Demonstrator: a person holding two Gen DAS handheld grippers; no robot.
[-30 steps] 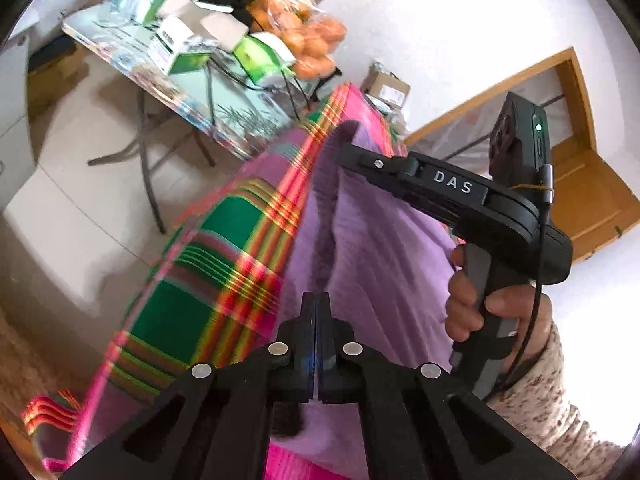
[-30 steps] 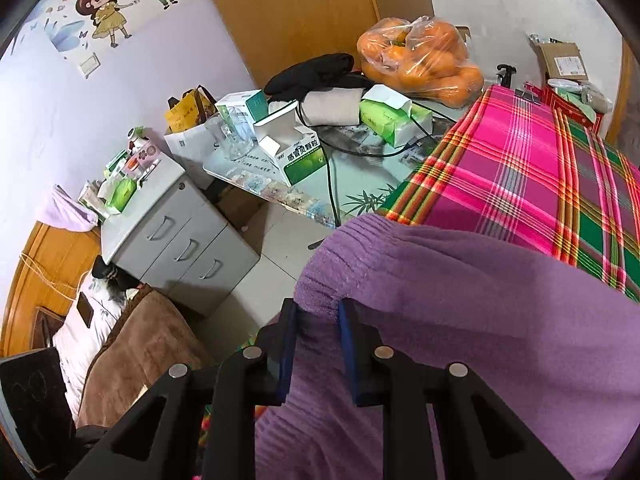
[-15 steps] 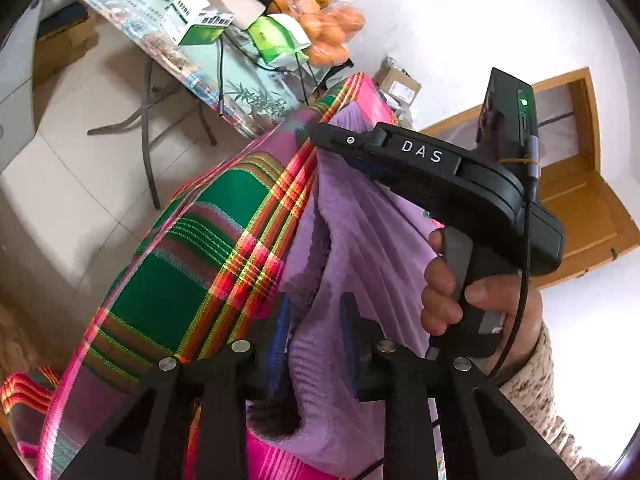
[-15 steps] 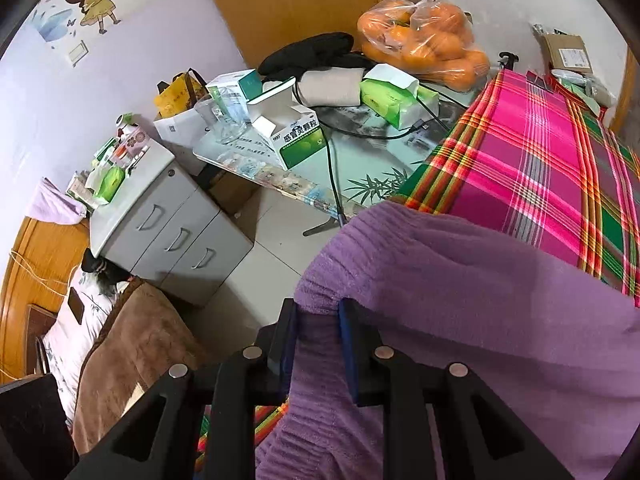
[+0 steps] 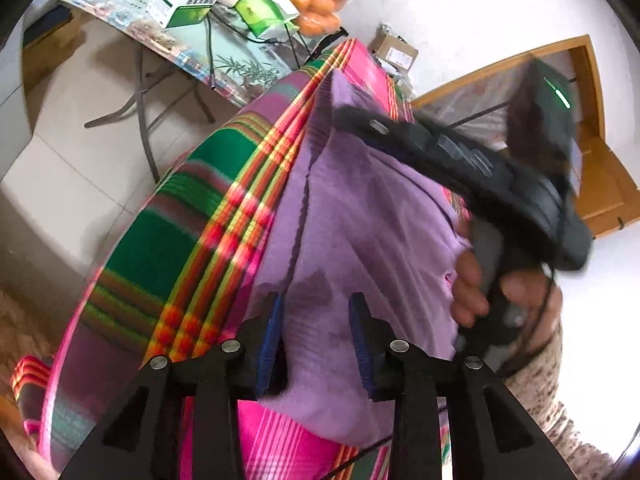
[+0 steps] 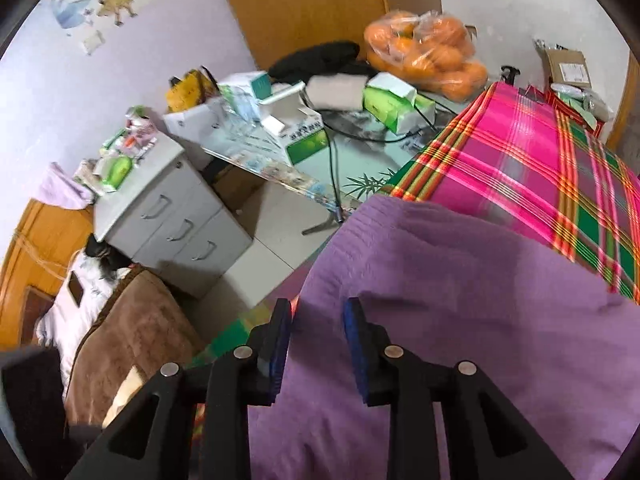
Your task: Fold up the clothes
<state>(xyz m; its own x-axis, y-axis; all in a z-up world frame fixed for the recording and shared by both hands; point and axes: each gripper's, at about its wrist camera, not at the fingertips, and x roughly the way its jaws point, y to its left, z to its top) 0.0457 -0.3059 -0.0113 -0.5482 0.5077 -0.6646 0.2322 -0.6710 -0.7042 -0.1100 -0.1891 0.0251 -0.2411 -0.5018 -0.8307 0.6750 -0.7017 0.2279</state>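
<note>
A purple knit garment (image 5: 360, 220) lies bunched on a pink and green plaid bedspread (image 5: 180, 248). My left gripper (image 5: 314, 308) is open, its blue pads either side of the garment's near edge. In the left wrist view my right gripper (image 5: 342, 116) is blurred, its tip at the garment's far corner, held by a hand (image 5: 472, 292). In the right wrist view the right gripper (image 6: 316, 312) stands open with the garment (image 6: 460, 300) between its fingers, over the edge of the bedspread (image 6: 520, 152).
A folding table (image 6: 360, 160) beside the bed holds boxes, cables and a bag of oranges (image 6: 424, 56). A grey drawer cabinet (image 6: 172, 216) and a brown blanket (image 6: 132, 340) are at the left. A wooden door (image 5: 600, 184) is behind the hand.
My left gripper went from shut on the garment to open. The right gripper's fingers parted a little and it moved, now blurred. The garment has sunk lower onto the bedspread.
</note>
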